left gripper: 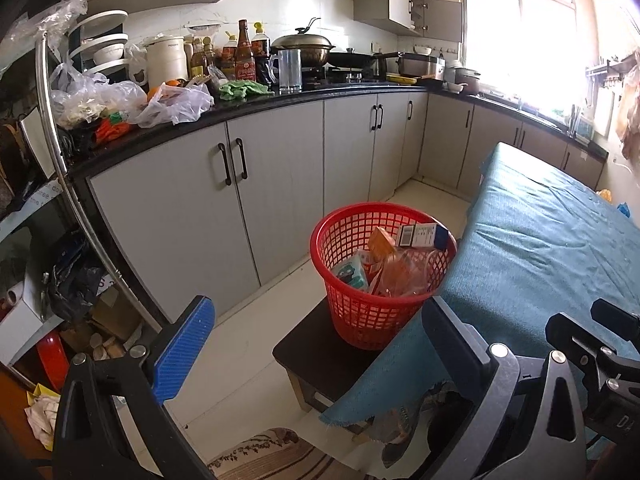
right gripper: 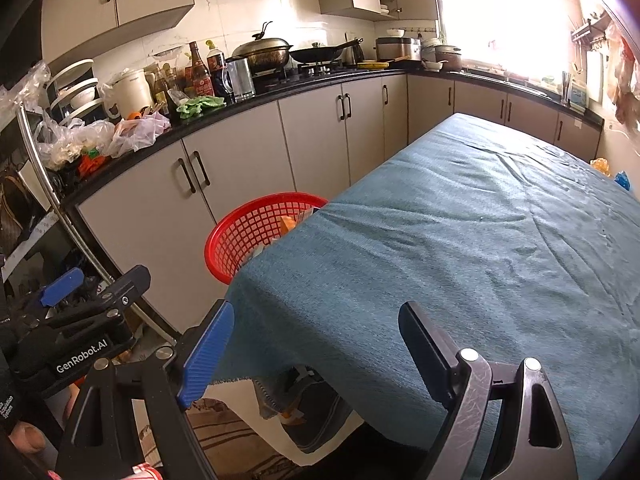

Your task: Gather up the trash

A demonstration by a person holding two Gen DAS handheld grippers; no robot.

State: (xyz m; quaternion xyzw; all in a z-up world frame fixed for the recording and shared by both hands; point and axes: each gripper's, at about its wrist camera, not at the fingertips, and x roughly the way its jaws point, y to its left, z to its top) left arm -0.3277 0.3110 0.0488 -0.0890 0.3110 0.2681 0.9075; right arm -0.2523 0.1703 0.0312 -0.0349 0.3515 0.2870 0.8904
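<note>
A red mesh basket (left gripper: 362,280) stands on a dark low stool (left gripper: 320,356) beside the table. It holds a clear plastic bottle (left gripper: 404,272), small cartons (left gripper: 420,236) and a teal packet (left gripper: 354,274). My left gripper (left gripper: 316,328) hangs open in front of the basket, nothing between its fingers. In the right wrist view the basket (right gripper: 256,232) peeks out from behind the table's left corner. My right gripper (right gripper: 316,340) stands open over the near edge of the teal tablecloth (right gripper: 460,240), empty. The left gripper's body (right gripper: 80,320) shows at lower left.
A black counter (left gripper: 280,100) over grey cabinets runs along the far side, crowded with bottles, plastic bags, a wok and pots. A steel rack (left gripper: 60,152) with clutter stands at the left. The cream floor (left gripper: 248,336) lies between cabinets and table, with a patterned rug (left gripper: 264,456) below.
</note>
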